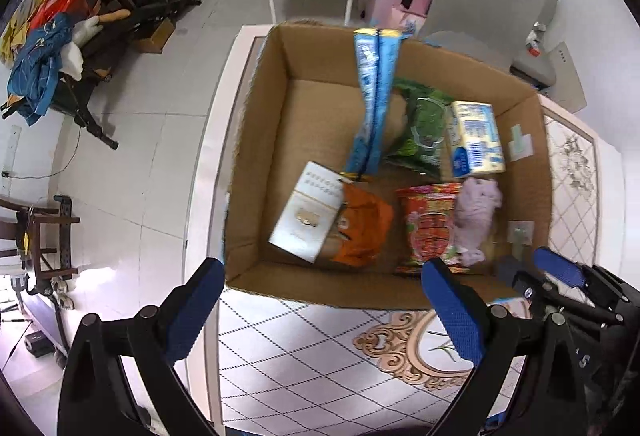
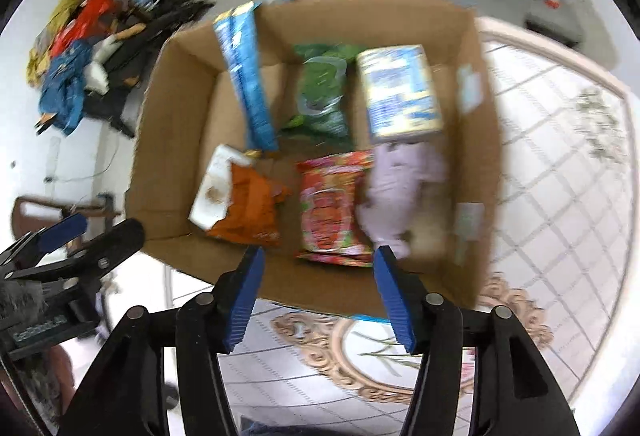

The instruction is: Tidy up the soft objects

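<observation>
My left hand-held gripper (image 1: 320, 312) hangs with its blue-padded fingers spread wide apart and nothing between them, just short of the near wall of the open brown cardboard box (image 1: 260, 139); my right hand-held gripper (image 2: 320, 296) is likewise parted and empty, its tips over the same near wall, and it shows at the right edge of the left wrist view. Inside the box, nearest my right fingers, lies the soft lilac plush toy (image 2: 400, 191) in the near right corner, touching the red and pink snack packet (image 2: 332, 211) on its left; left of that sits the crumpled orange foil bag (image 2: 252, 203), which overlaps the flat white carton (image 1: 308, 211) at the near left. Farther in, the green patterned pouch (image 1: 424, 127) lies between the long blue stick packet (image 1: 374, 99), which leans up against the far wall, and the yellow and blue wrapped tissue pack (image 1: 476, 139) on the right. The box stands on the white worktop (image 1: 304, 356) with its grey diamond lines and beige scrollwork; beyond it, on the tiled floor at the far left, a heap of coloured clothes (image 1: 48, 47) lies over a dark rack.
</observation>
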Motion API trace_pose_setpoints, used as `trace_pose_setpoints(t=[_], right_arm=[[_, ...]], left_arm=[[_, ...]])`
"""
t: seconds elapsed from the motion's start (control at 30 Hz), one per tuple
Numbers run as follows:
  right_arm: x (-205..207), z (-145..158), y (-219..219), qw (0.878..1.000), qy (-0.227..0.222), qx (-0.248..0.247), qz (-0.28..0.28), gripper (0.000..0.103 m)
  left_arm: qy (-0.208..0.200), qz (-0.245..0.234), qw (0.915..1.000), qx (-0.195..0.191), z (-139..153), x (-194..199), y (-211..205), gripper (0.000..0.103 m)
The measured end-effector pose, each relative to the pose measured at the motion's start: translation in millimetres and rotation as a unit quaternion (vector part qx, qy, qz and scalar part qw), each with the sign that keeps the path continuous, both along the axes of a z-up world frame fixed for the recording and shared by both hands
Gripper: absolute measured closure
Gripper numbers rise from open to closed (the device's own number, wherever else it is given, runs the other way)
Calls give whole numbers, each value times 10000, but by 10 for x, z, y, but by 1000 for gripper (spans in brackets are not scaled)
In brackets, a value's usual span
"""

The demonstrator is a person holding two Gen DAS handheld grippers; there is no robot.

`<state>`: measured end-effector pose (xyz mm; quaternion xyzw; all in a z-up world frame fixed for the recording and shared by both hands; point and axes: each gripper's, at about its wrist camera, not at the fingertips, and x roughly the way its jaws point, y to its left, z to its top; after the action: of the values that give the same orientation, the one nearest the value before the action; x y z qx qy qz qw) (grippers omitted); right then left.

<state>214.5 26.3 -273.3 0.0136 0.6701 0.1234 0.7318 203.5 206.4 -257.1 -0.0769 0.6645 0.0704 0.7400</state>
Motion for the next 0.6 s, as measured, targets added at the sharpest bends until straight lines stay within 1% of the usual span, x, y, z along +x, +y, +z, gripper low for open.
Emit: trace_pose_setpoints(t=[0.03, 0.07, 0.1, 0.13, 0.33, 0.43, 0.6], right_arm=[[-10, 61, -57, 9999, -81, -43, -66, 36], [-24, 128, -124, 9997, -167, -101, -153, 25], [-43, 207, -181, 9992, -264, -167, -234, 19], [-58, 273, -233, 9989, -339, -191, -276, 11], [-198, 729, -482, 9960, -702, -276, -483, 8], [-352, 1025, -553, 9944, -903, -254, -478, 8], [-709, 1621, -671, 9892, -1373, -207, -471, 8]], left_arm=[[-47, -22, 10000, -28, 46, -18, -37, 2], [-85, -38, 9999, -46, 86, -34, -66, 2], [-123, -55, 9999, -64, 128, -49, -96, 2], [-179, -85, 9998, -76, 188, -68, -144, 2], [-472, -148, 9988, -43, 504, -189, -339, 2], [-685, -188, 9975, -4, 750, -296, -425, 2], [-1156, -193, 9931, 52, 1302, -584, -523, 2]])
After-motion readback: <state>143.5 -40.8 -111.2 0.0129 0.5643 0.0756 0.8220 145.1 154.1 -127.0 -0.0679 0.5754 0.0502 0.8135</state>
